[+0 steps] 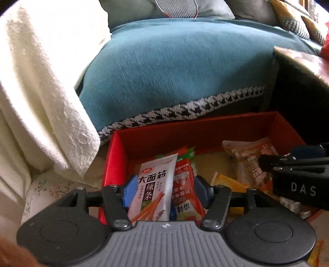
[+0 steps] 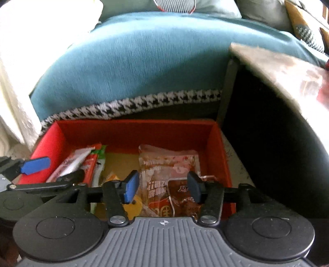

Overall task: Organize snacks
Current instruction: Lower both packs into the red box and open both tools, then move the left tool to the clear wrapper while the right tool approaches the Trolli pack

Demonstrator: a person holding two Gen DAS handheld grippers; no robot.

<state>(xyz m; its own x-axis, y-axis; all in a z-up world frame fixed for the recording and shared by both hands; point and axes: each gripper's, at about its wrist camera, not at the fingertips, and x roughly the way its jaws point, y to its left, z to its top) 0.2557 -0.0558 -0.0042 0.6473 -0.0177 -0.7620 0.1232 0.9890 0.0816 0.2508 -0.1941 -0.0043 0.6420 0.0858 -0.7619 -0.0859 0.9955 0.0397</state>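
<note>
Red cardboard box (image 2: 131,131) holds snack packets (image 1: 156,184) under both grippers (image 1: 164,190) (image 2: 162,188), jaws part-open and gripping nothing; upright packets could topple or snag as they withdraw.

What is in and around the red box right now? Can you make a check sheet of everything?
Surface: floral cloth under the red box.
Job's things: white spicy-strip packet and red packet stand in the box's left part; clear orange snack bags and a yellow packet lie to their right.
Clutter: nothing seen.
Grippers: left gripper open around the white and red packets; right gripper open over the orange bags.
Cables: nothing seen.
Surroundings: teal sofa cover with checked trim, cream blanket, racket head, table edge.
</note>
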